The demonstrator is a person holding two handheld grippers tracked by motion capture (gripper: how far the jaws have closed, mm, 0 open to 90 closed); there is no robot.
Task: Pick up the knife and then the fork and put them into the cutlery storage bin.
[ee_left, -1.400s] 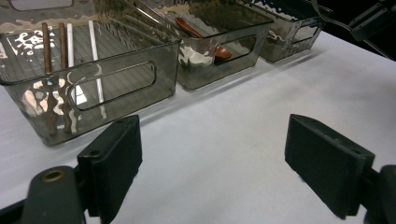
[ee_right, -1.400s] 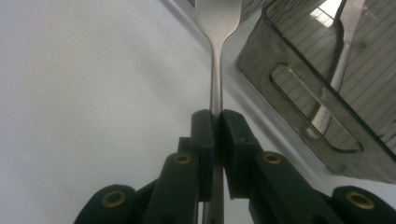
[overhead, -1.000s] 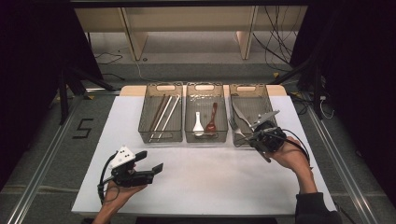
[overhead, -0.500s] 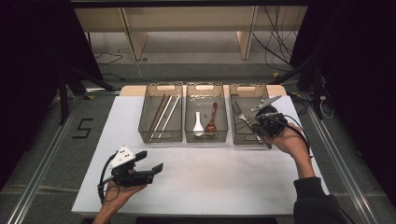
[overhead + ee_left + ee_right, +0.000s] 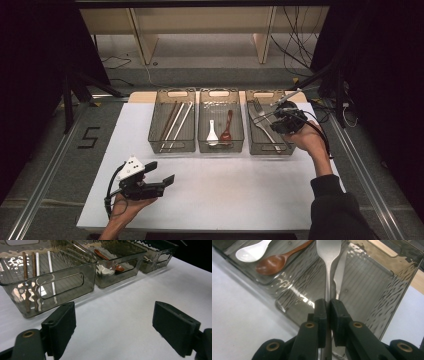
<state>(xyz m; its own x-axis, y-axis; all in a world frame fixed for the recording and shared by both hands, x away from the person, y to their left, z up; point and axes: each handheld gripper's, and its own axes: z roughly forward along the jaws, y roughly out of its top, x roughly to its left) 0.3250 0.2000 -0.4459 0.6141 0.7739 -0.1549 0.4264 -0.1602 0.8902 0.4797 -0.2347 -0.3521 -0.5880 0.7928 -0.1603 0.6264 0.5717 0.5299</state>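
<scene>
On the white table (image 5: 225, 200), three smoky bins (image 5: 220, 145) stand side by side.

We were in what looked like a lab set up for recording tabletop work. The table (image 5: 210, 200) had a plain white top and stood on a grey carpeted floor, framed by metal rails (image 5: 35, 200) along both sides. A black "5" (image 5: 89, 137) was taped on the floor beside it. Dark curtains (image 5: 30, 60) closed off both flanks, loose cables (image 5: 300, 45) trailed at the back, and bare wooden shelving (image 5: 200, 20) stood behind the table.
</scene>
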